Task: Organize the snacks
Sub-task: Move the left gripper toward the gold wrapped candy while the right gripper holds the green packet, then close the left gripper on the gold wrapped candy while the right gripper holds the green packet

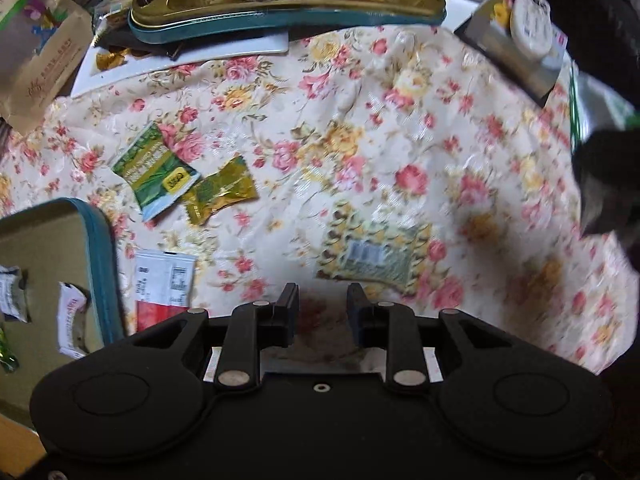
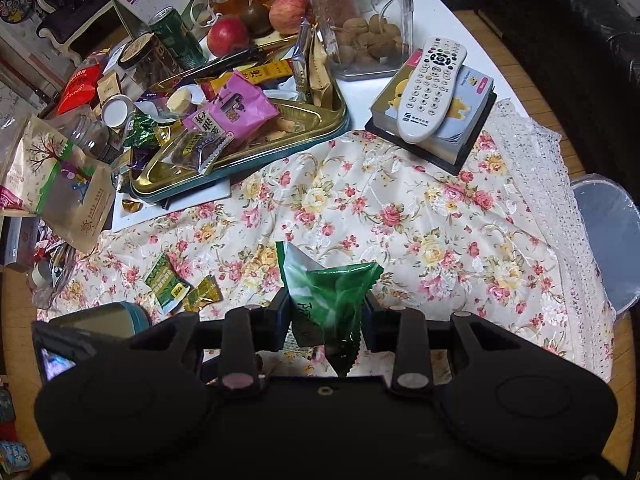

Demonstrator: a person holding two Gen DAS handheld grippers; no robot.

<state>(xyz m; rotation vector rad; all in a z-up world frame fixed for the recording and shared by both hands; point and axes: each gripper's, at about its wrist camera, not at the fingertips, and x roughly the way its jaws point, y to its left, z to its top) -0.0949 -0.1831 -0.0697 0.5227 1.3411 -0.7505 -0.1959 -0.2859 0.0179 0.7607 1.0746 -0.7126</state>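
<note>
My left gripper [image 1: 322, 300] is open and empty, low over the floral tablecloth [image 1: 360, 140]. Just ahead of it lies a yellow-patterned snack packet [image 1: 372, 254]. To its left lie a green packet [image 1: 158, 170], a gold packet [image 1: 220, 190] and a red-and-white packet [image 1: 162, 288]. A teal-rimmed tin [image 1: 52, 276] at the left holds a few wrapped snacks. My right gripper [image 2: 326, 308] is shut on a green-and-white snack packet [image 2: 324, 292], held above the cloth. The green packet [image 2: 164, 282], the gold packet [image 2: 204, 294] and the tin [image 2: 104, 316] show at its left.
A gold tray [image 2: 320, 120] piled with snacks stands at the back, also in the left view [image 1: 280, 4]. A remote [image 2: 432, 88] lies on a box. A glass jar of walnuts [image 2: 360, 20], apples [image 2: 228, 34] and bags [image 2: 60, 184] crowd the back left.
</note>
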